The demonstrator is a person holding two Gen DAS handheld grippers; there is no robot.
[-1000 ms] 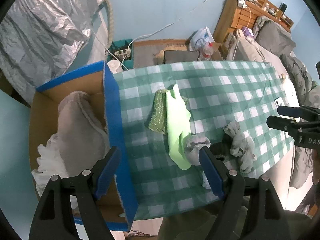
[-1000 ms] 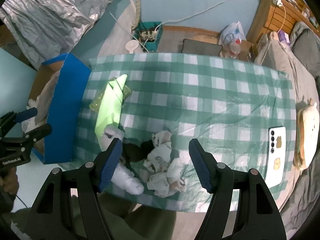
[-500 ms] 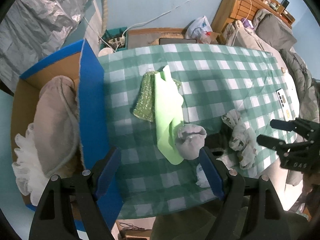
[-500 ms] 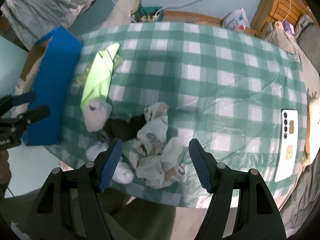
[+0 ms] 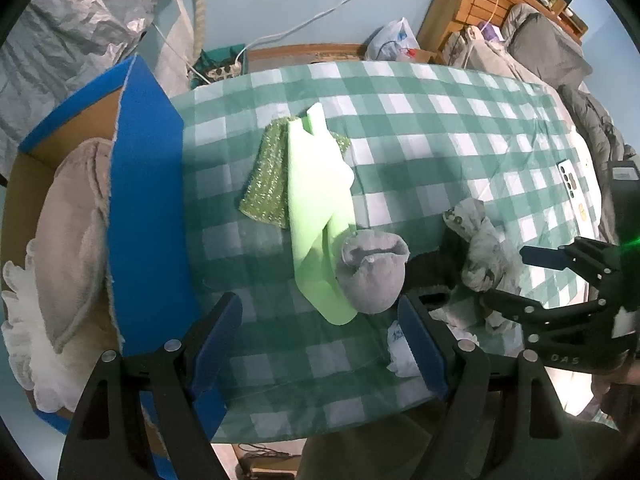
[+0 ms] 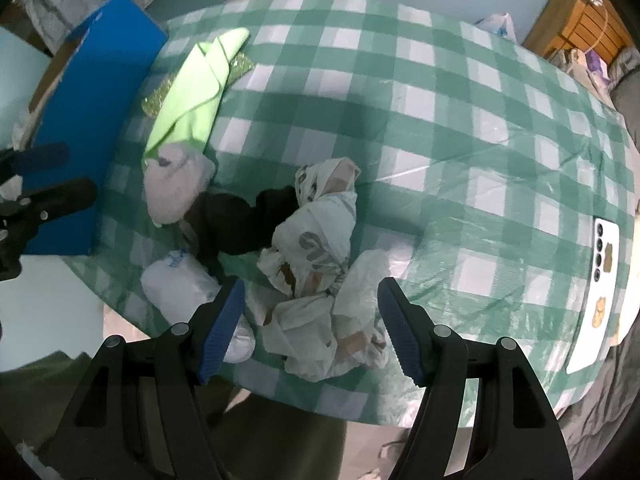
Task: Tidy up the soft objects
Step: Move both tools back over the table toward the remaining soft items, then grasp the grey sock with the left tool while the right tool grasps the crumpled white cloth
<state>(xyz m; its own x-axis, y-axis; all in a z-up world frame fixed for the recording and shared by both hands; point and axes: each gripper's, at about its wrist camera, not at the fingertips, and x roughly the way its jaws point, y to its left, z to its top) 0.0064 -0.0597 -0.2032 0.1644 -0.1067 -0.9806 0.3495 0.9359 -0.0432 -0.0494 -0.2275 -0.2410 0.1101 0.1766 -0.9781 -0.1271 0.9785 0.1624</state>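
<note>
On the green checked table (image 5: 420, 120) lie a light green cloth (image 5: 316, 184) over a glittery green cloth (image 5: 266, 184), a grey sock (image 5: 372, 276), a black item (image 6: 236, 224), a patterned white cloth (image 6: 320, 248) and a white sock (image 6: 180, 284). My left gripper (image 5: 320, 328) is open, just short of the grey sock and the green cloth's near end. My right gripper (image 6: 308, 320) is open, straddling the patterned cloth's near part; it also shows in the left wrist view (image 5: 560, 280).
A blue-edged cardboard box (image 5: 148, 216) at the table's left holds a grey plush item (image 5: 68, 220) and white frilly fabric (image 5: 24, 340). A phone (image 6: 600, 256) lies at the table's right edge. A bed and wooden shelf (image 5: 500, 4) stand beyond.
Both grippers have moved forward and lower toward the pile. The right one now reaches around the patterned cloth; the left one has shifted right, away from the box.
</note>
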